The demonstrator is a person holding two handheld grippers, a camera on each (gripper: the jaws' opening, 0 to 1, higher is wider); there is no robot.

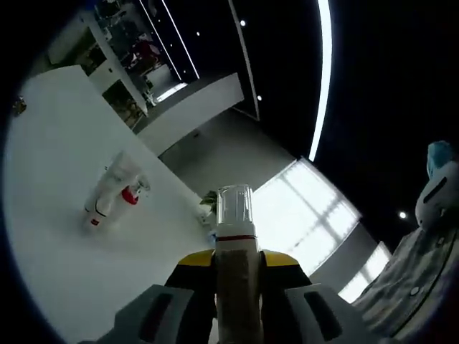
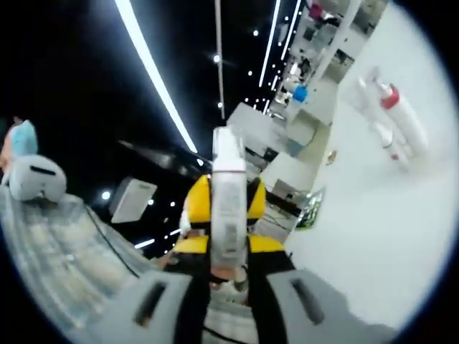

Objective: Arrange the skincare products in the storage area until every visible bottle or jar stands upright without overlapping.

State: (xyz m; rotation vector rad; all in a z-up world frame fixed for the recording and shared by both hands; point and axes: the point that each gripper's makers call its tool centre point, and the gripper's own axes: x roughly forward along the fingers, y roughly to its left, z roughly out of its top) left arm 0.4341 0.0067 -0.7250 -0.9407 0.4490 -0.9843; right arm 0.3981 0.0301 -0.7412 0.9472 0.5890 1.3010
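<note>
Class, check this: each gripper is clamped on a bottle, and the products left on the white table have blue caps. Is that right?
Not quite. The left gripper and right gripper each do clamp a bottle, but the products on the white table have a red cap, not blue, as the left gripper view shows.

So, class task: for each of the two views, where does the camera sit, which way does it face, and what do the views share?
Left gripper view: on the left gripper, looking along its jaws, shut on a clear-capped bottle, toward the white table.
Right gripper view: on the right gripper, shut on a white bottle.
Shared: the table bottles.
</note>
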